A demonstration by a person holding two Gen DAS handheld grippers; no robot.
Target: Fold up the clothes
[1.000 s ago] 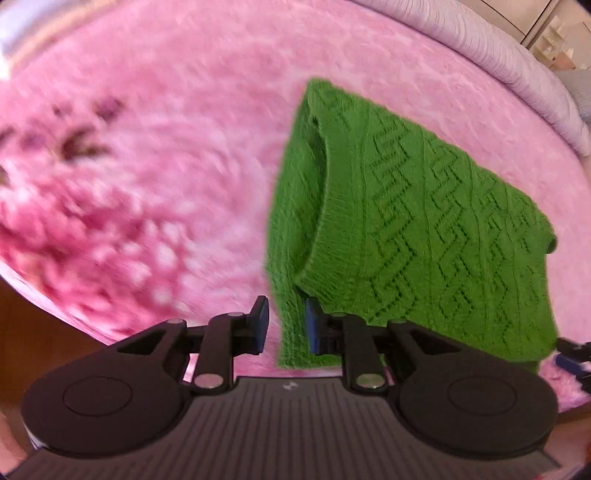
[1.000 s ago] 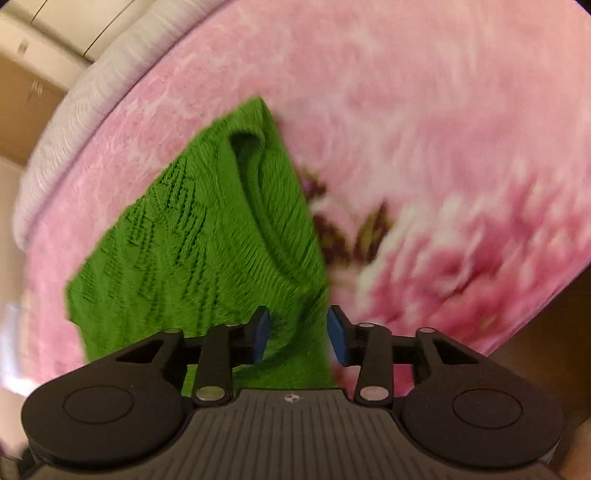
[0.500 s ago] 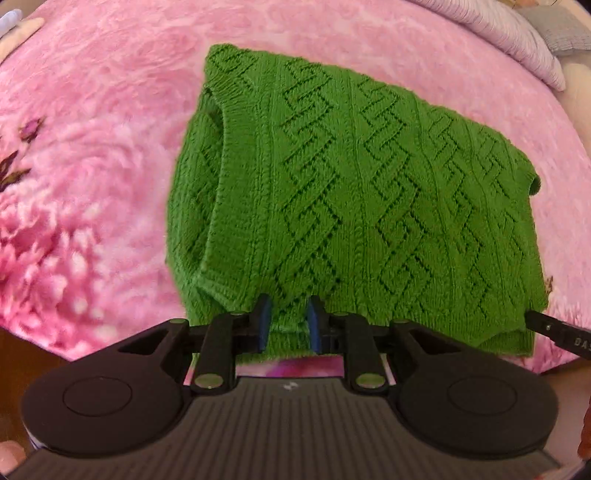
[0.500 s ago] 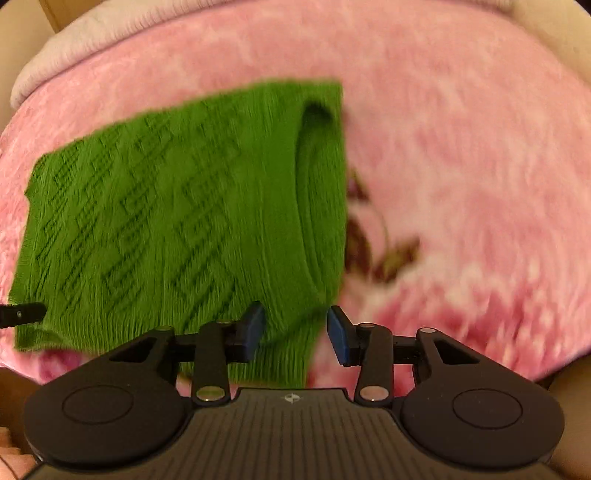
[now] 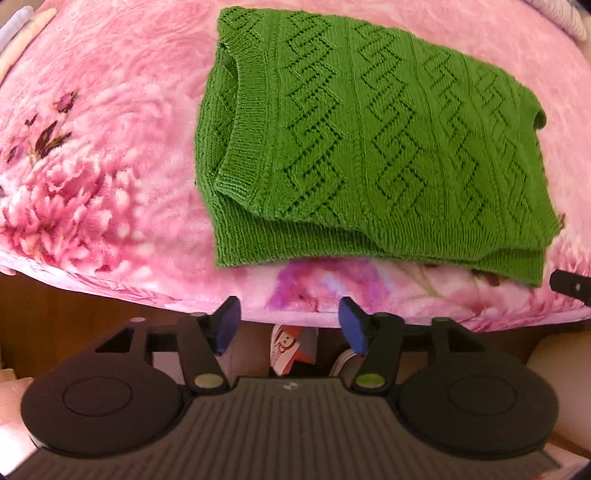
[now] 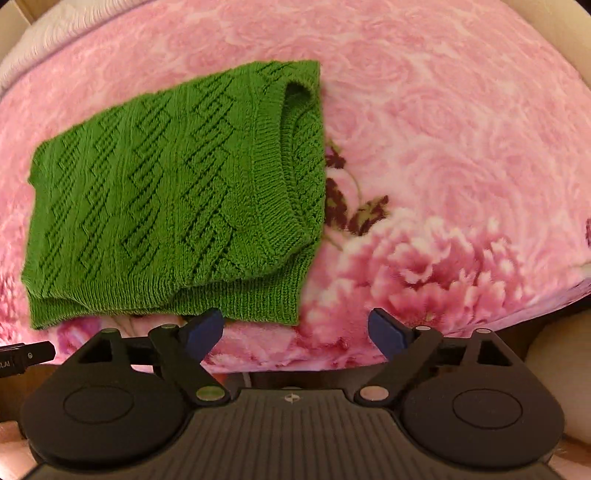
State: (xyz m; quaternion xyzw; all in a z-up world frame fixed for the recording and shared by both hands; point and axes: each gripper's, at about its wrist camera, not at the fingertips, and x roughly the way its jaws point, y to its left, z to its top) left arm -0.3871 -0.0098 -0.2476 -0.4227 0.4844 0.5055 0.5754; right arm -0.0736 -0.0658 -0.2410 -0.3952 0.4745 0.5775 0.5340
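A green knitted sweater [image 5: 369, 147] lies folded into a flat rectangle on the pink floral blanket [image 5: 103, 147], its ribbed hem near the bed's front edge. In the right wrist view the same sweater [image 6: 173, 192] sits left of centre. My left gripper [image 5: 289, 325] hangs just off the bed's front edge, below the sweater's hem, its jaws opening with nothing between them. My right gripper [image 6: 295, 330] is over the blanket's front edge beside the sweater's lower right corner, jaws opening wide and empty. Neither gripper touches the sweater.
The blanket [image 6: 443, 147] covers a bed with a white quilted cover [image 6: 55, 26] at the far edge. Below the bed edge lie a red and white packet [image 5: 291, 347] and wooden floor [image 5: 55, 306]. The other gripper's tip [image 5: 569, 286] shows at right.
Both grippers have let go of the sweater, opened, and drawn back toward the bed's front edge. The sweater now lies flat and folded on the blanket.
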